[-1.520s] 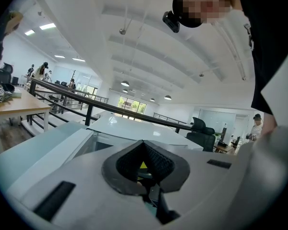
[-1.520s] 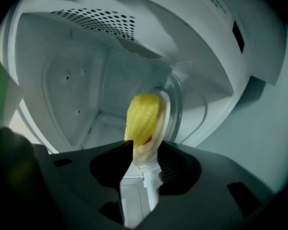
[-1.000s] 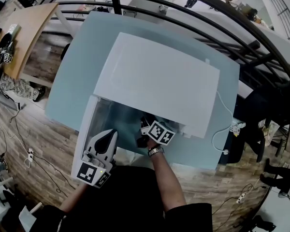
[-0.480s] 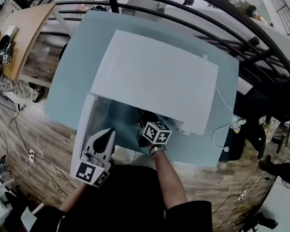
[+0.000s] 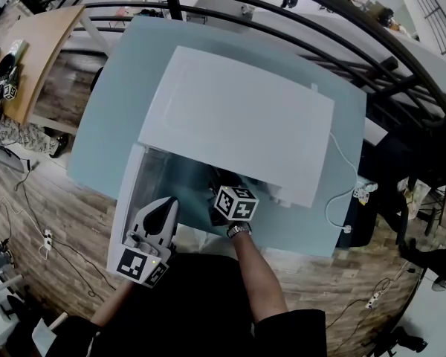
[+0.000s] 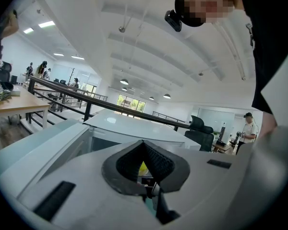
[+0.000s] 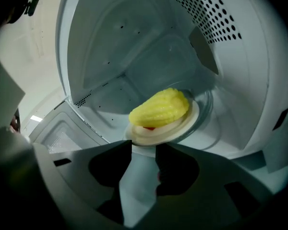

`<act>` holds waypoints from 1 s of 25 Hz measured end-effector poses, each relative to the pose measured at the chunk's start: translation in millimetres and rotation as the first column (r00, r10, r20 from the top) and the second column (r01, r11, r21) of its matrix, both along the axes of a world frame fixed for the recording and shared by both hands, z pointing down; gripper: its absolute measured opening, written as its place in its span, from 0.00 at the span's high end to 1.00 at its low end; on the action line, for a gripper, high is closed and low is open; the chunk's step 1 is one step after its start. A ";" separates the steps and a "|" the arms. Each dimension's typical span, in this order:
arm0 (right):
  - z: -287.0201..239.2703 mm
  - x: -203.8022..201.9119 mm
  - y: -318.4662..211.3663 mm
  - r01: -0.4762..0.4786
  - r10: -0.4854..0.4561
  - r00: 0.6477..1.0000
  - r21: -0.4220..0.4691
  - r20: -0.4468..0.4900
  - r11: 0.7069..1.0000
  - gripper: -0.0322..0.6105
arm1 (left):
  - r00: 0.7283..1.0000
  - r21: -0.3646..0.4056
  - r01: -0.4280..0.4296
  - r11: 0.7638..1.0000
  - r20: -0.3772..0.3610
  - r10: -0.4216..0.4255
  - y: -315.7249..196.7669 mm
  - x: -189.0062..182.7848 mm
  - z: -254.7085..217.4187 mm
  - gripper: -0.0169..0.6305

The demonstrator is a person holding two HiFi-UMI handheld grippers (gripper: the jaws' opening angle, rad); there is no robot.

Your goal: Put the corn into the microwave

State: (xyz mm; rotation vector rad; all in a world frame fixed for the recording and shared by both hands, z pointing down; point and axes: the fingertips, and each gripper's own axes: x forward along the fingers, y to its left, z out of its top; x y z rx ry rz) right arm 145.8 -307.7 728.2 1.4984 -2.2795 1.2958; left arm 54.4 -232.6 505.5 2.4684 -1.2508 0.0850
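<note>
The right hand-held gripper has rolled since the earlier frame; its jaws have just been opening and now stand spread, with nothing between them. The corn lies on a plate inside the microwave, its long axis left-right and its tapered end to the left. The left hand-held gripper is pressed together.

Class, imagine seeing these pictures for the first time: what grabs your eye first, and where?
The bright yellow corn stands out, lying on a pale plate inside the white microwave. From the head view, that microwave sits large on a pale blue table, its door swung open leftward.
</note>
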 end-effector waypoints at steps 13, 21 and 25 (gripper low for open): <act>4.9 -4.4 -3.0 -0.055 0.090 0.986 -0.238 0.138 0.970 0.72 | 1.000 0.020 -0.005 1.000 -0.024 0.006 1.4 2.6 -3.0 0.97; 7.9 -12.5 3.1 -0.051 0.113 0.968 -0.265 0.224 0.963 0.69 | 1.000 0.024 -0.010 1.000 -0.004 0.010 1.0 -1.2 -2.5 0.97; 8.5 -10.3 4.2 -0.060 0.127 0.966 -0.280 0.227 0.958 0.69 | 1.000 0.012 0.004 1.000 -0.001 -0.004 0.7 -4.3 -1.0 0.97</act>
